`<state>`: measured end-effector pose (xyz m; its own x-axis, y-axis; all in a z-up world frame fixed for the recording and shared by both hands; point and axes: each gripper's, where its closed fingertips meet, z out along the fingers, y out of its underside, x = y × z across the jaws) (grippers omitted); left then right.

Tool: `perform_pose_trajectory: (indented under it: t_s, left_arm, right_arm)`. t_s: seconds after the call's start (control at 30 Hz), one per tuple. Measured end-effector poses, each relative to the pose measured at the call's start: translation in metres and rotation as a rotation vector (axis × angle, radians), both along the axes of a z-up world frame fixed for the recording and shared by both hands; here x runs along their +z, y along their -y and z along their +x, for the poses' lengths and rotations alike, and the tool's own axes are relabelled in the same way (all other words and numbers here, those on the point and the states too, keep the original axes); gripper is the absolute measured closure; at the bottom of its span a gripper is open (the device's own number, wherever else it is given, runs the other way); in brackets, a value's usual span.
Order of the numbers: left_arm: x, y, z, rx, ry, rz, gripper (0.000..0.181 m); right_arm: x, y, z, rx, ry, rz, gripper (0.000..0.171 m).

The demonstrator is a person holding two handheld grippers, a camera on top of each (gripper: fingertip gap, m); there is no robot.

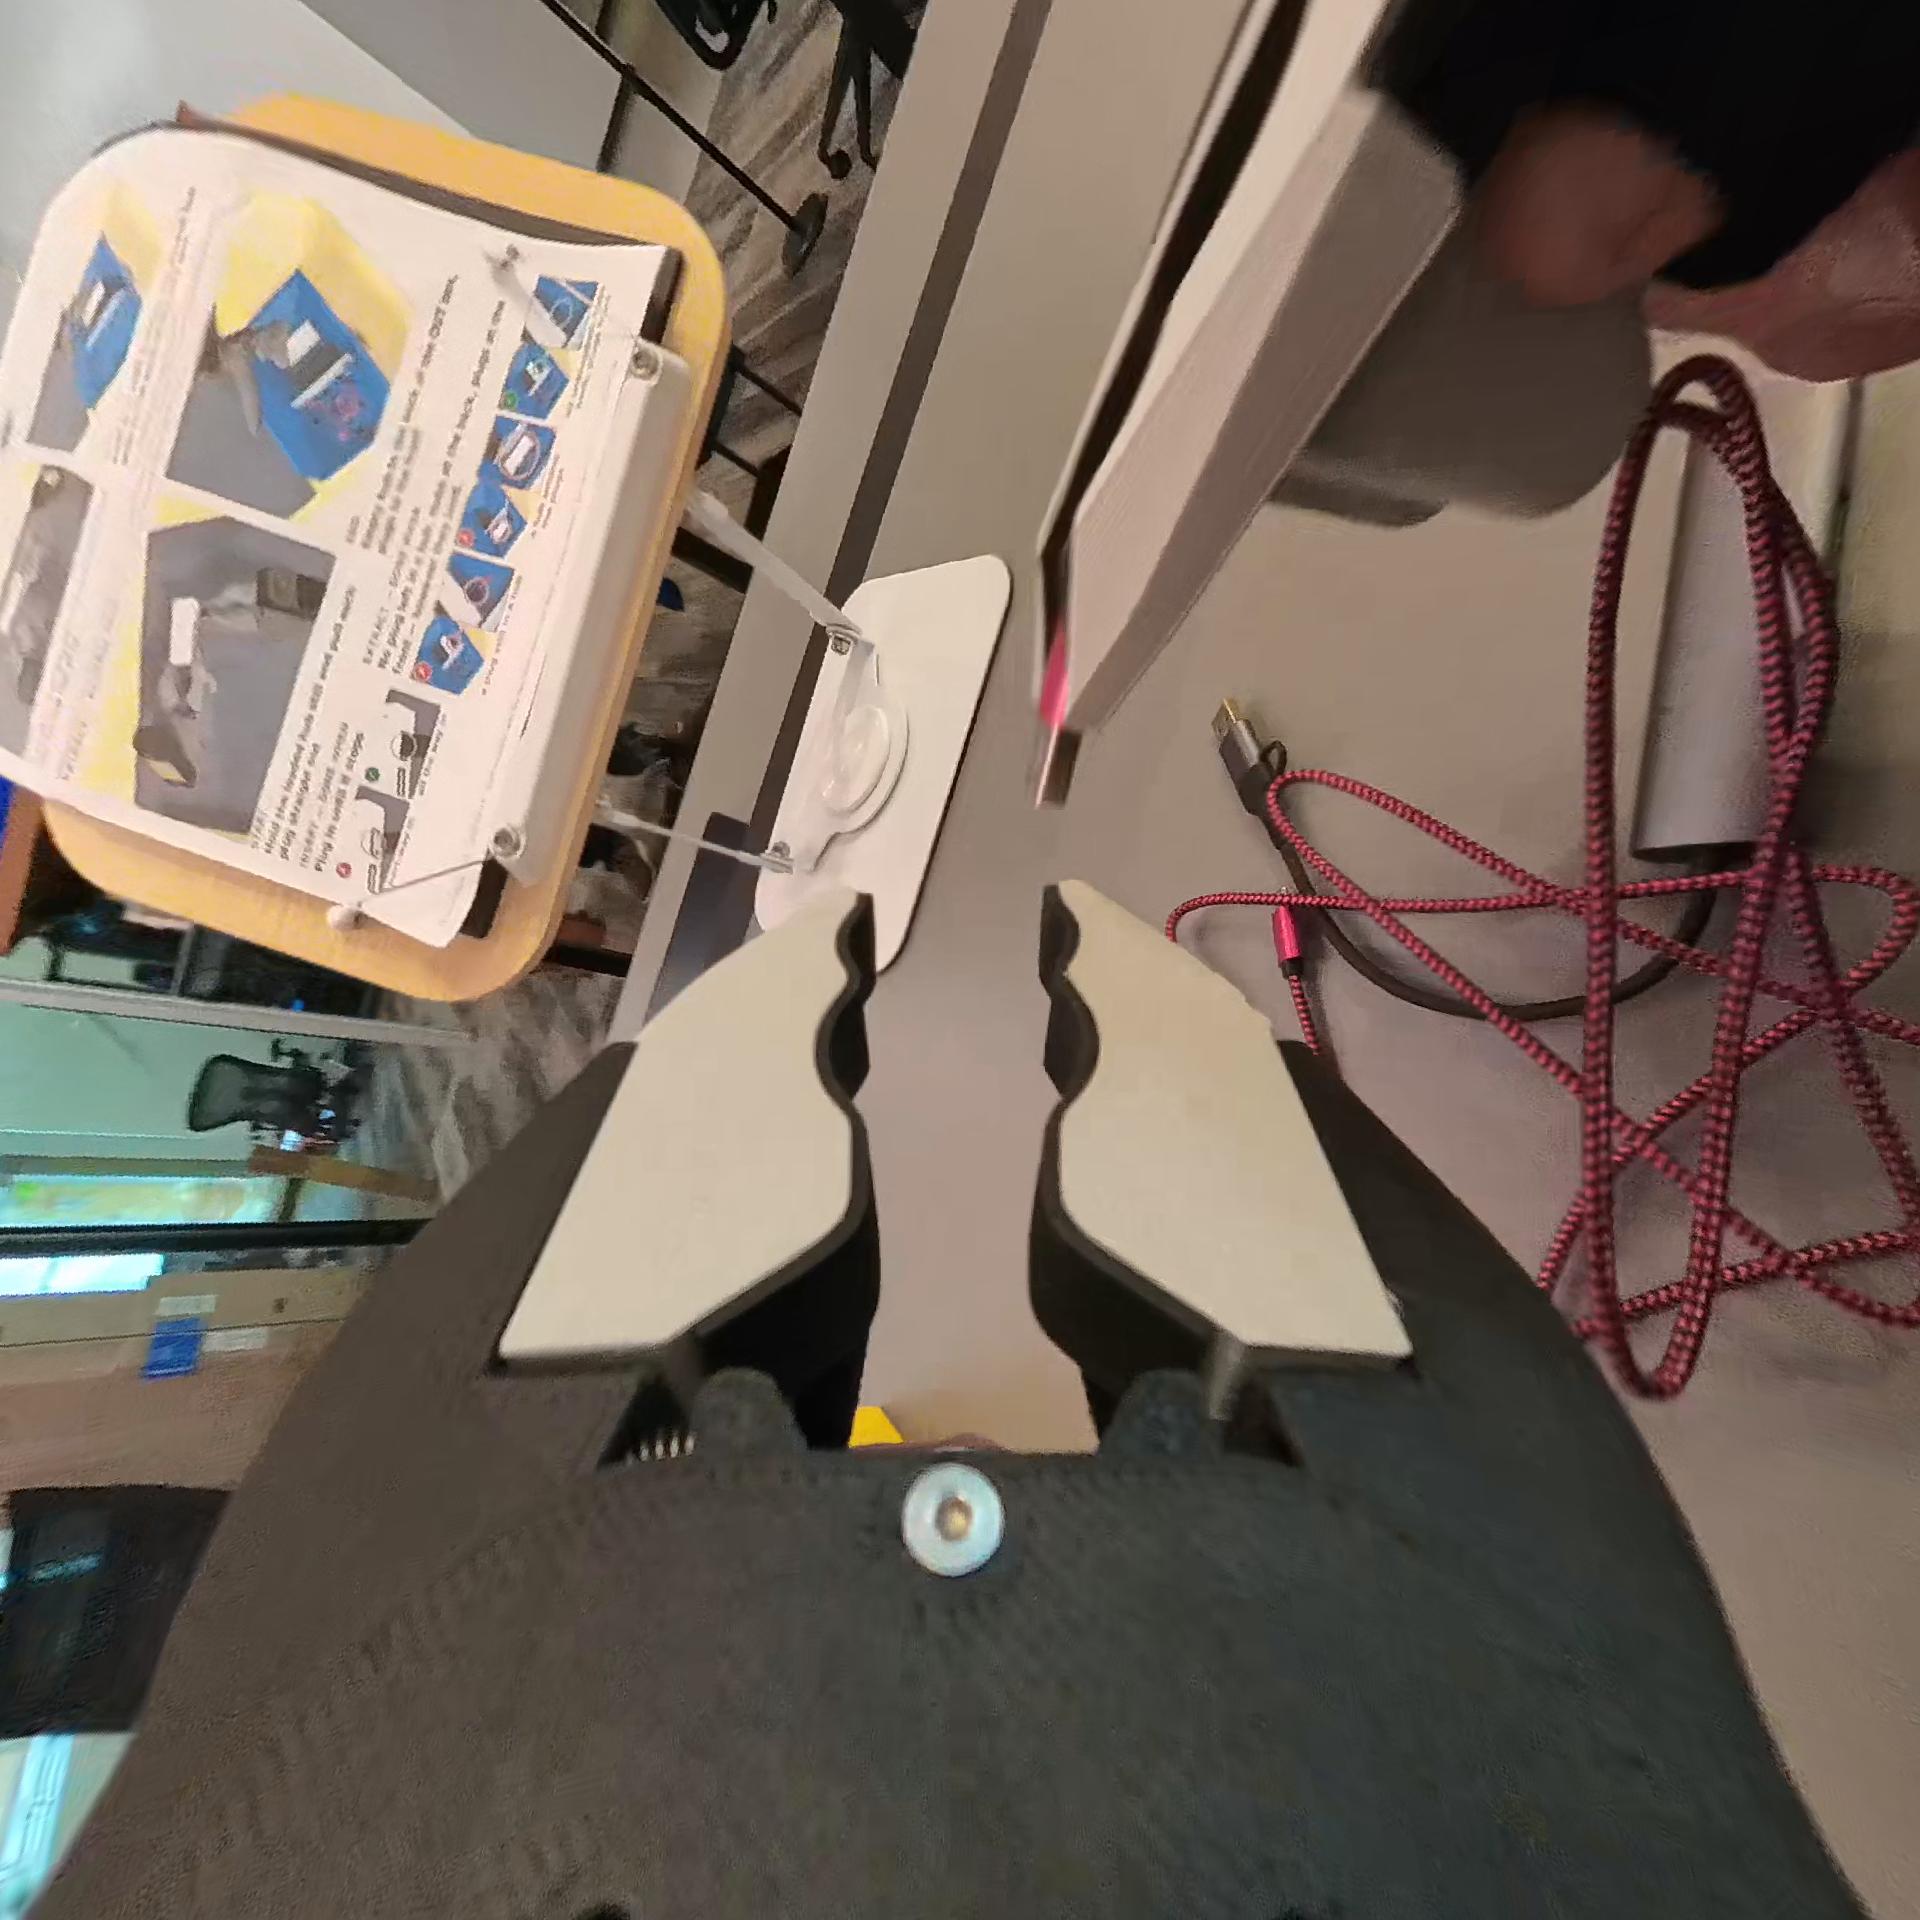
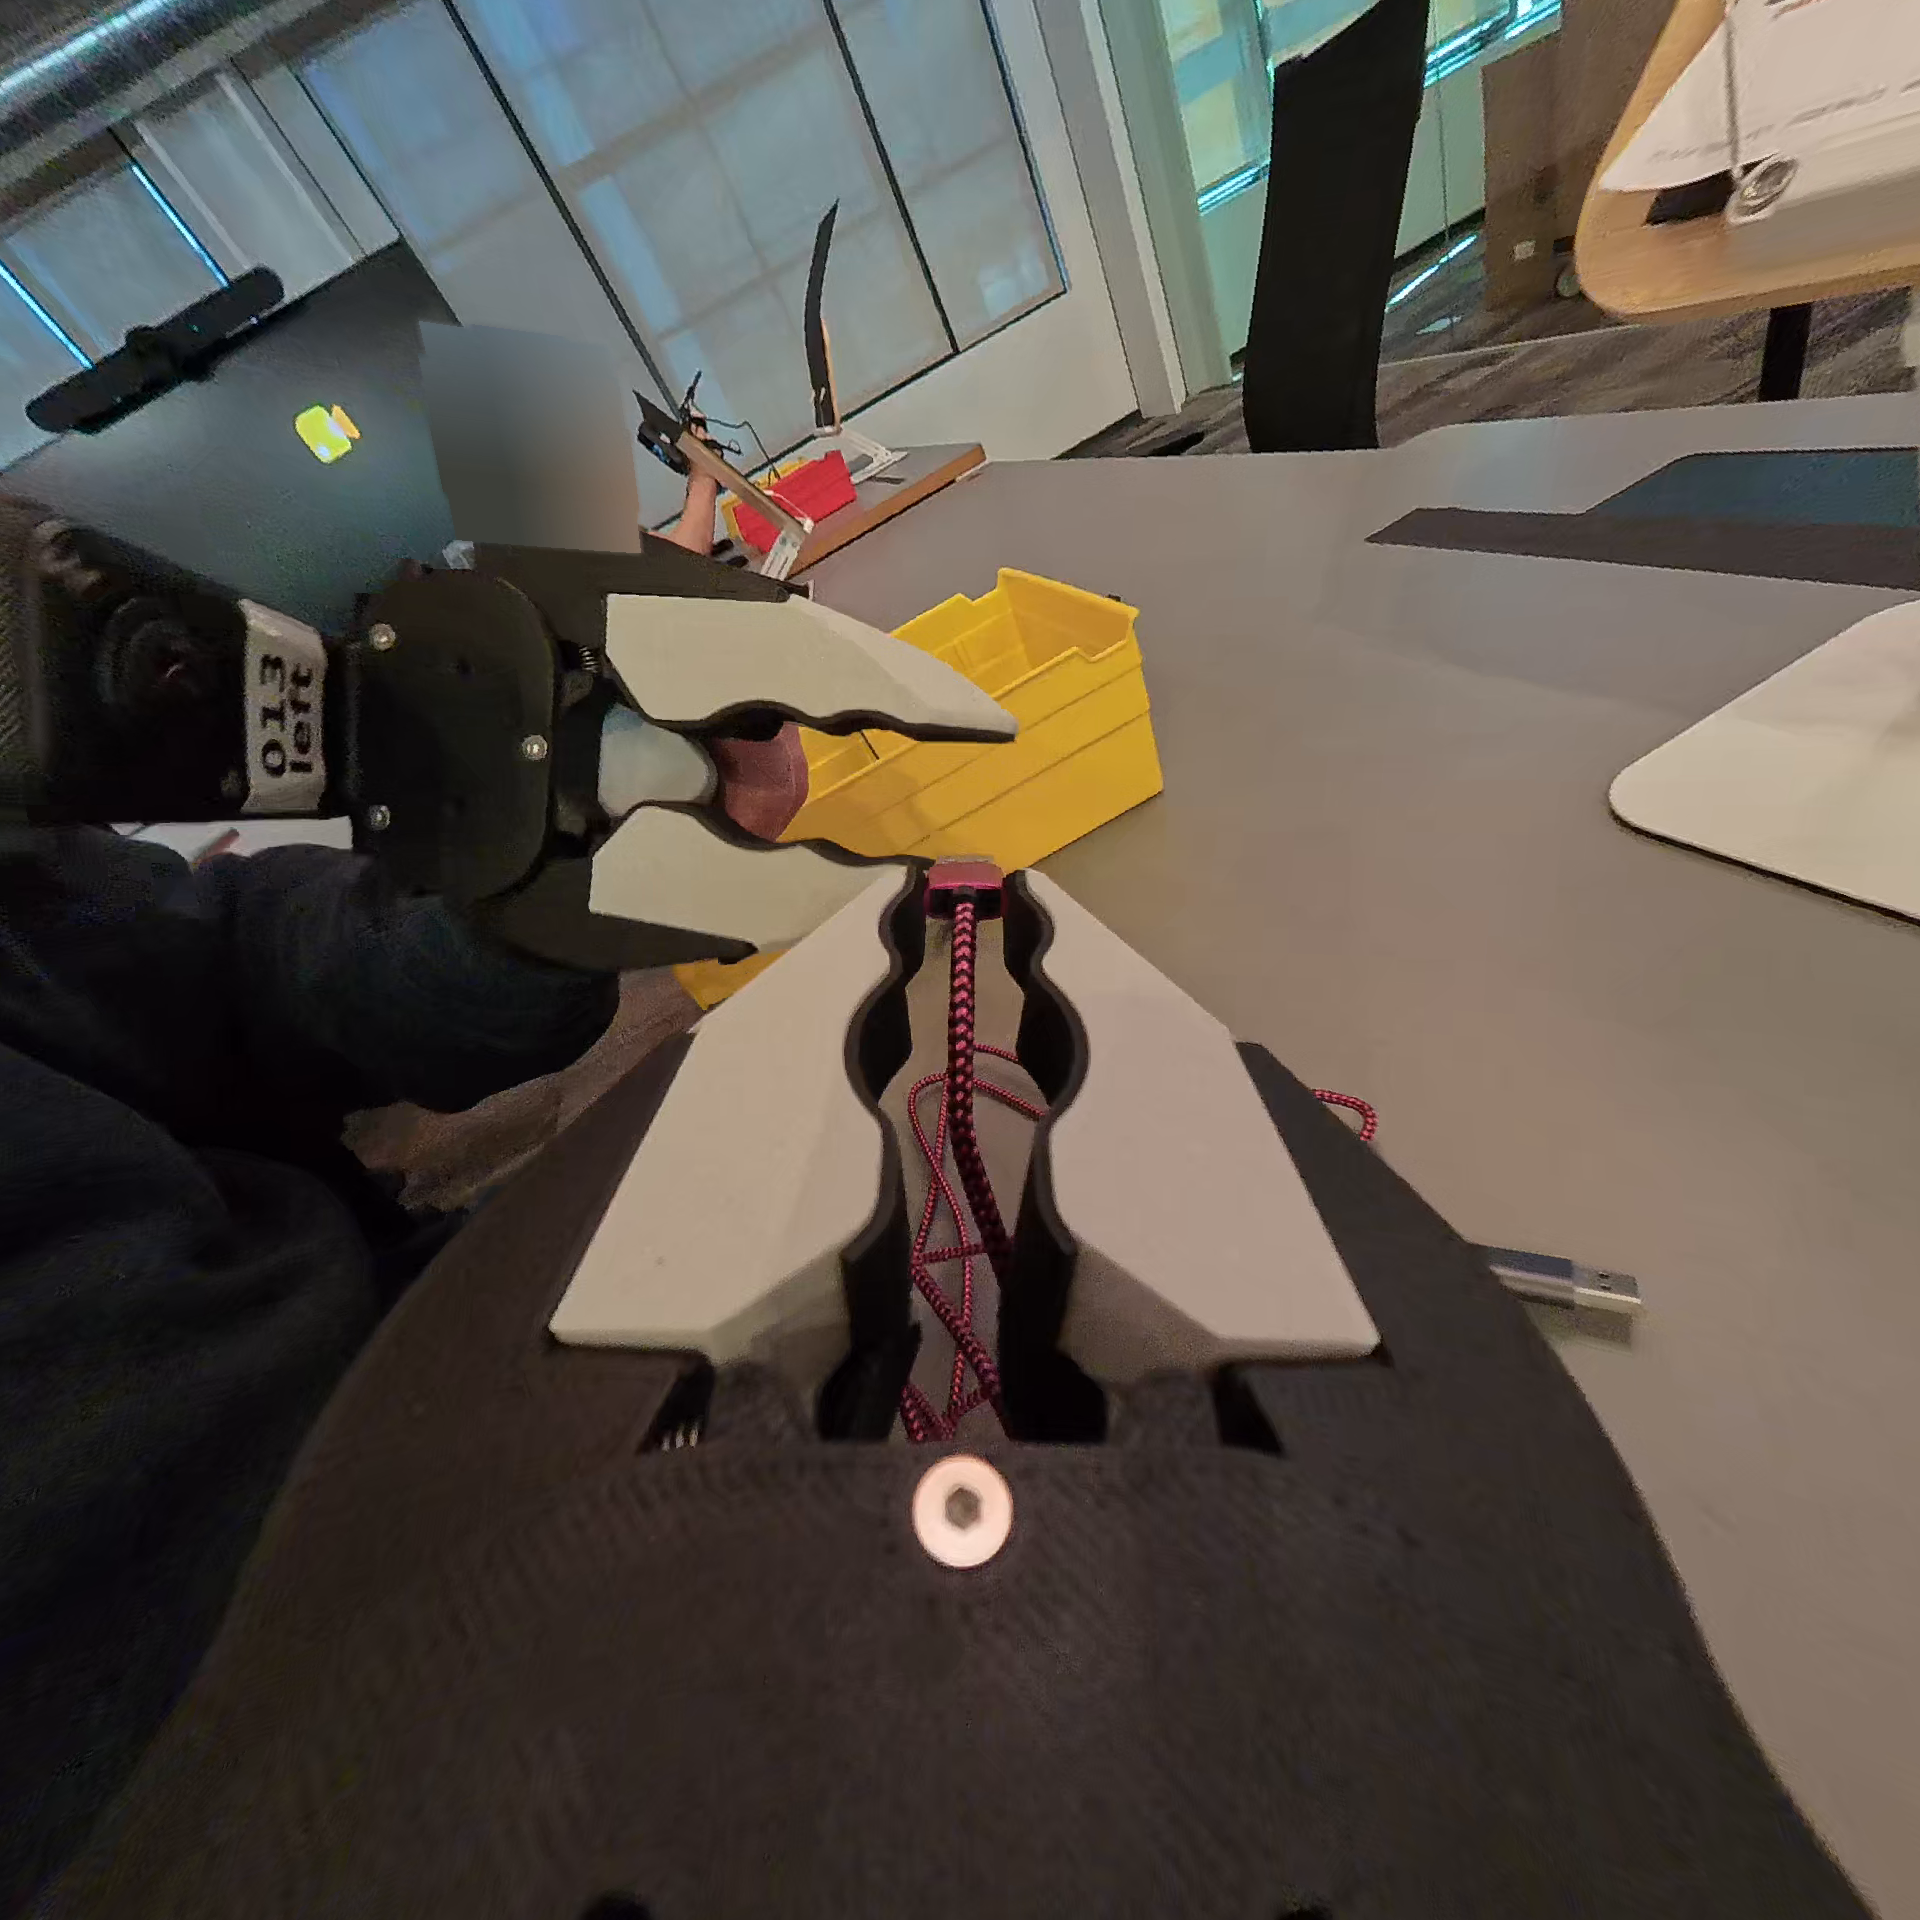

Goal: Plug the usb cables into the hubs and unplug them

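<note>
Grey fingers of the left gripper (image 2: 883,790) stand apart, holding nothing, with a yellow bin (image 2: 1039,707) partly hidden behind them. The right gripper (image 2: 964,883) is pinched on the pink plug (image 2: 962,881) at its tips (the braided cable (image 2: 961,1091) trails back between the fingers). The hub (image 1: 1704,665) lies half under cable loops.

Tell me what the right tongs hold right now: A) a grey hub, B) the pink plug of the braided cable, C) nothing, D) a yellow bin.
B: in the right wrist view the right tongs are closed on the pink plug, its braided cable trailing back between the fingers.
</note>
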<state>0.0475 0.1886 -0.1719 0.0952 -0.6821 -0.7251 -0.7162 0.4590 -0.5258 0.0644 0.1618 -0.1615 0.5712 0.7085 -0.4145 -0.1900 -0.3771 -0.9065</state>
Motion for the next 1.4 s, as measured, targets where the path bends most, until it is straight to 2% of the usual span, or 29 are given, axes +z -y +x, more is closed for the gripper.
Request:
perform_pose_trajectory:
  t_s: [0.3,0.47,0.53,0.63,0.73,0.8,0.9,0.97,1.07,1.2,1.33,1.4]
  left_arm:
    - [-0.02,0.011,-0.006,-0.065,-0.08,-0.137,0.152]
    - [-0.026,0.041,-0.003,-0.204,-0.132,-0.283,0.156]
    - [-0.038,0.067,-0.008,-0.3,-0.211,-0.406,0.159]
    - [-0.045,0.133,-0.017,-0.542,-0.296,-0.609,0.159]
    - [-0.051,0.164,-0.007,-0.574,-0.307,-0.633,0.154]
    - [-0.064,0.157,0.007,-0.492,-0.307,-0.544,0.152]
    - [-0.081,0.134,0.023,-0.367,-0.284,-0.548,0.147]
    - [-0.087,0.12,0.03,-0.321,-0.263,-0.598,0.145]
    - [-0.108,0.106,0.038,-0.243,-0.351,-0.672,0.13]
    - [-0.132,0.089,0.057,-0.209,-0.377,-0.63,0.134]
    - [-0.154,0.095,0.058,-0.184,-0.446,-0.731,0.136]
    - [-0.155,0.097,0.06,-0.169,-0.424,-0.8,0.145]
  right_arm:
    - [0.033,0.02,0.039,-0.03,-0.01,0.063,0.158]
    - [0.066,0.028,0.085,-0.145,-0.008,0.129,0.158]
    - [0.081,0.028,0.106,-0.197,0.003,0.163,0.158]
    - [0.102,0.026,0.129,-0.255,0.032,0.211,0.158]
    - [0.118,0.023,0.14,-0.283,0.059,0.246,0.158]
    - [0.125,0.019,0.144,-0.307,0.086,0.269,0.158]
    - [0.14,0.02,0.158,-0.362,0.093,0.309,0.158]
    - [0.141,0.023,0.162,-0.384,0.131,0.317,0.158]
    - [0.135,0.03,0.162,-0.386,0.159,0.313,0.158]
    - [0.124,0.039,0.162,-0.391,0.147,0.294,0.158]
    - [0.115,0.048,0.16,-0.39,0.155,0.282,0.158]
    - [0.112,0.051,0.16,-0.387,0.154,0.278,0.158]
